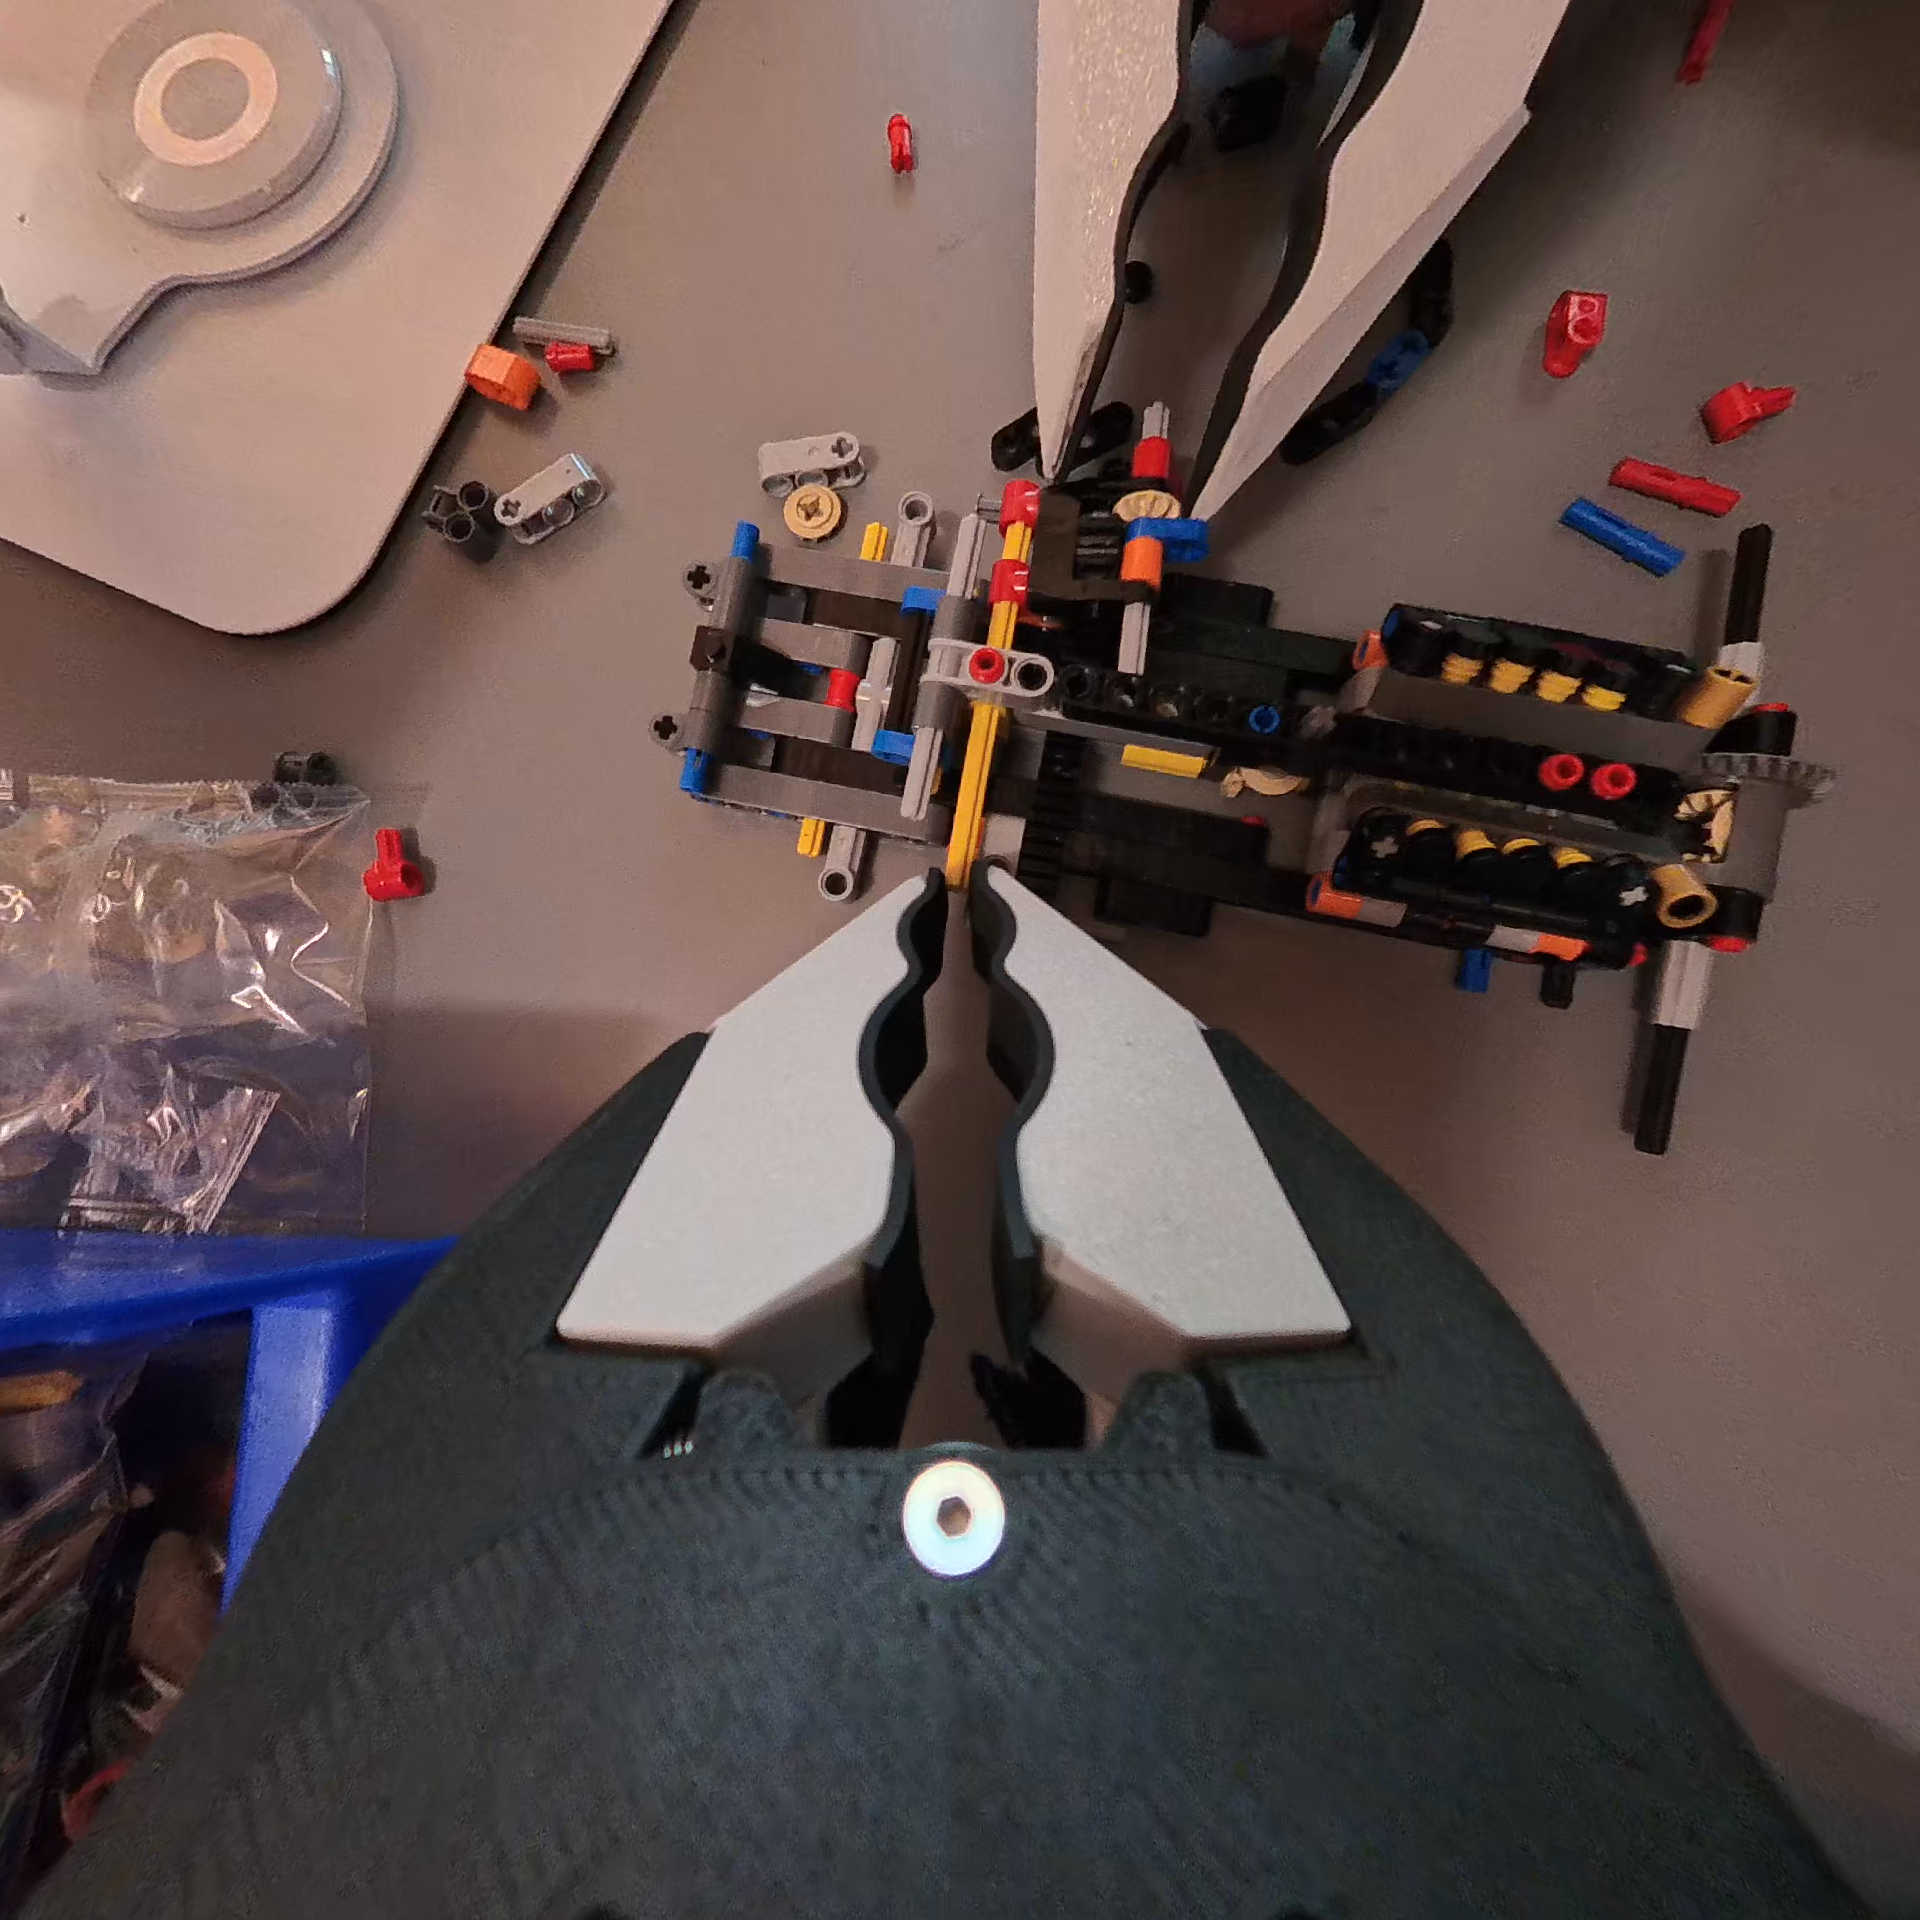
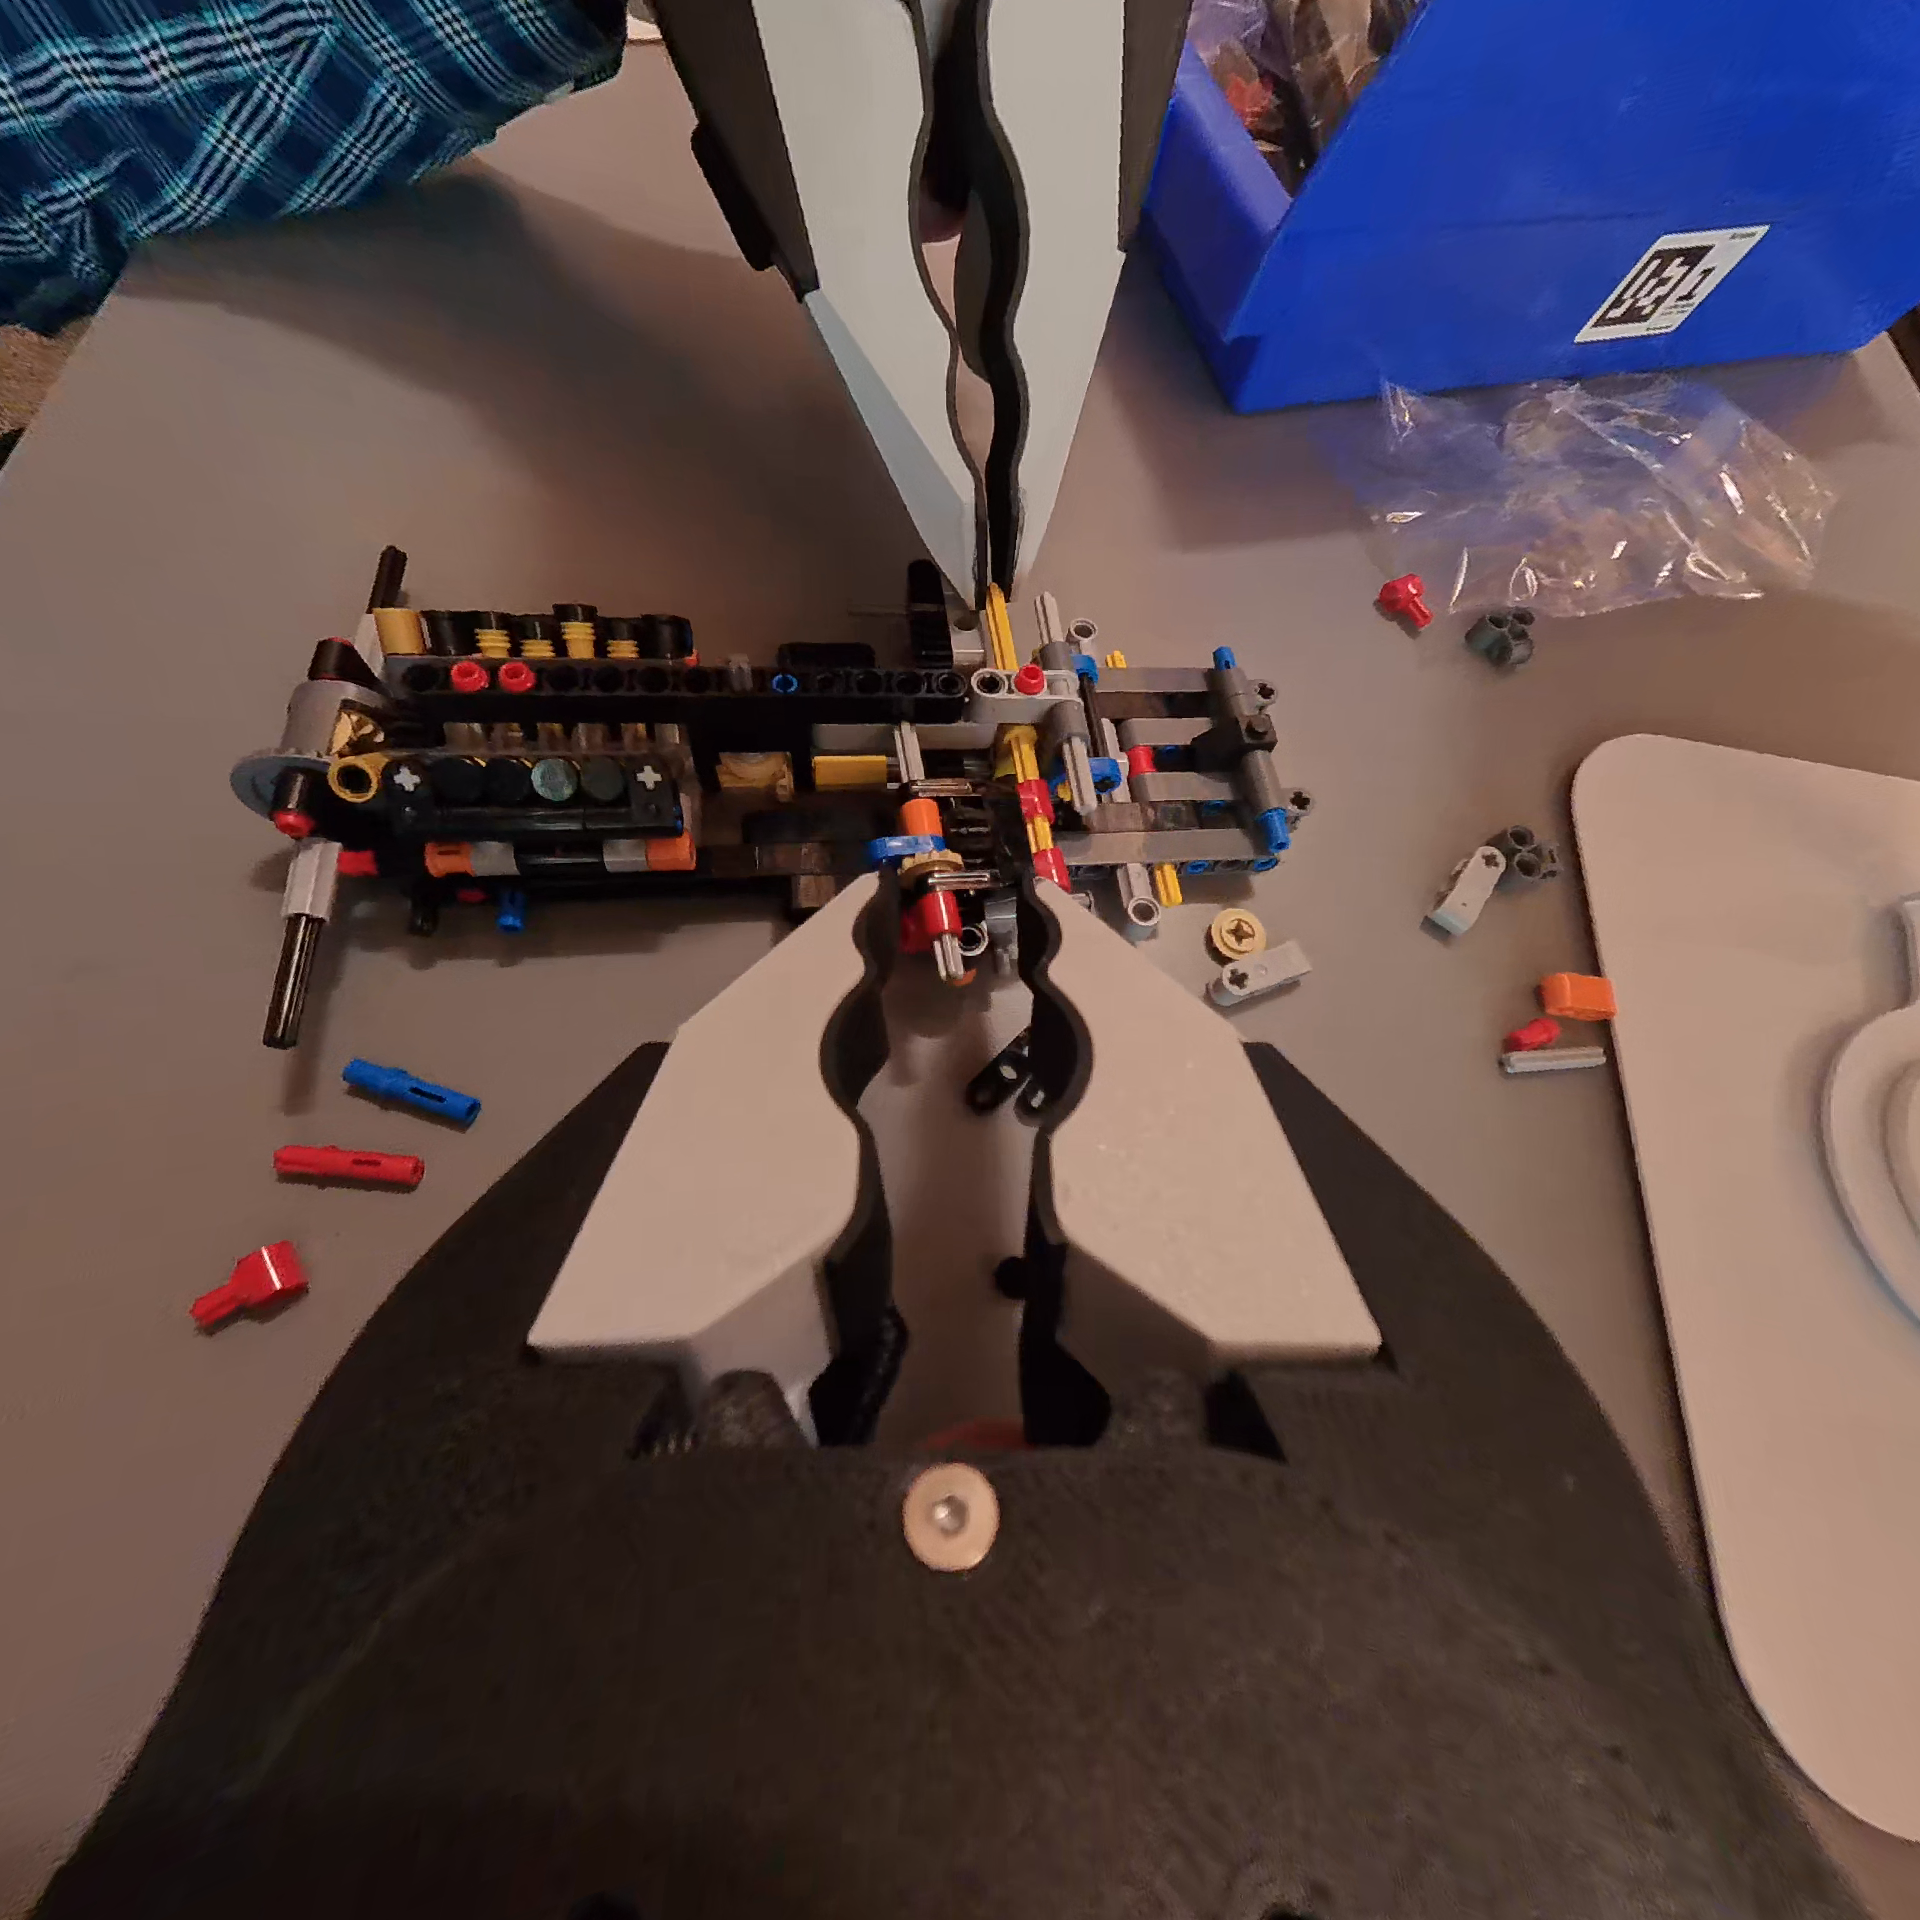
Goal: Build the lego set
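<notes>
Grey and matte, the worktop [image 1: 1351, 1299] carried a half-built lego model [image 1: 1195, 727] lying lengthwise across its middle, black beams at one end and a grey frame with blue and red pins at the other; a long yellow axle [image 1: 987, 717] ran crosswise through it. The left gripper [image 1: 961, 883] reached the model from one side, its jaws closed to a narrow gap on the end of the yellow axle; the right gripper [image 2: 951, 899] came from the opposite side, jaws partly open around a short grey rod with a red sleeve [image 2: 940, 920] sticking out of the model, the fingertips [image 2: 1049, 914] beside it, though I could not tell whether they touched it. Loose pieces lay scattered near the model: a blue pin [image 2: 410, 1091], a red pin [image 2: 348, 1164], a red connector [image 2: 249, 1283], an orange piece [image 2: 1577, 994], a tan round piece [image 2: 1236, 930] and small grey links [image 1: 810, 460]. A blue bin [image 2: 1507, 208] stood at the edge with a white sticker [image 2: 1668, 283] bearing a black square code pattern and print too small to read; crumpled clear bags [image 2: 1590, 499] lay just beside it. A pale grey board [image 2: 1745, 1143] with a raised round shape rested to one side; a plaid sleeve [image 2: 260, 114] showed at the far corner.
</notes>
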`<state>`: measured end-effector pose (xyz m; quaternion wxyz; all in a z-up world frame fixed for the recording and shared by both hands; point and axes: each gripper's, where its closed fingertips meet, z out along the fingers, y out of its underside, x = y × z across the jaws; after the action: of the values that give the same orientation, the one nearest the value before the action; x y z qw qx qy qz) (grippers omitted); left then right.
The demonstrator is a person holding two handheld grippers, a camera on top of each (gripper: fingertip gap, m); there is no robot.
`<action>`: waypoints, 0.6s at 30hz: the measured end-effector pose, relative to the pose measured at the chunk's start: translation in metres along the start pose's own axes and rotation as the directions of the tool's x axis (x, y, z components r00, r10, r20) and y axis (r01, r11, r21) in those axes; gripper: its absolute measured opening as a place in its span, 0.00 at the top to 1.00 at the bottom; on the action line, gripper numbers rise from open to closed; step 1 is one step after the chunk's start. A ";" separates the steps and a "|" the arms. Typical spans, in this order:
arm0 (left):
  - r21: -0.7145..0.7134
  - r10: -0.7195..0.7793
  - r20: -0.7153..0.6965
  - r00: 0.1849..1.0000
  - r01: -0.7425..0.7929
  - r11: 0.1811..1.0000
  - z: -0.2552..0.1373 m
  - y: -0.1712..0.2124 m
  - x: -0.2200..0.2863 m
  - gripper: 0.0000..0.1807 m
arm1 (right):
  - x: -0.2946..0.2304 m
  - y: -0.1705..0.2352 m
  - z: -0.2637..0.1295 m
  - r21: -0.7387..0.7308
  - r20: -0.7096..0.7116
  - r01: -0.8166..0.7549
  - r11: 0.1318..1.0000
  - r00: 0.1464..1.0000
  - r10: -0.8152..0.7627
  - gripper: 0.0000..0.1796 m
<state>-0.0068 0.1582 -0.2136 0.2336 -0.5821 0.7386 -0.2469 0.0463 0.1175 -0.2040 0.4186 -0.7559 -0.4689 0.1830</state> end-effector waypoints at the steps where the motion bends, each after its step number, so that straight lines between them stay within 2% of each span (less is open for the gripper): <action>1: 0.001 0.001 0.000 1.000 -0.001 1.000 0.000 0.000 0.000 0.99 | 0.001 0.000 -0.001 0.004 0.001 -0.005 1.000 1.000 0.005 0.89; 18: -0.005 -0.010 0.008 1.000 0.010 1.000 -0.001 0.001 -0.002 0.99 | -0.002 -0.003 0.003 0.001 -0.033 -0.043 0.999 0.999 0.043 0.89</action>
<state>-0.0075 0.1602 -0.2137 0.2338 -0.5874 0.7354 -0.2439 0.0416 0.1178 -0.2039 0.4225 -0.7686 -0.4455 0.1797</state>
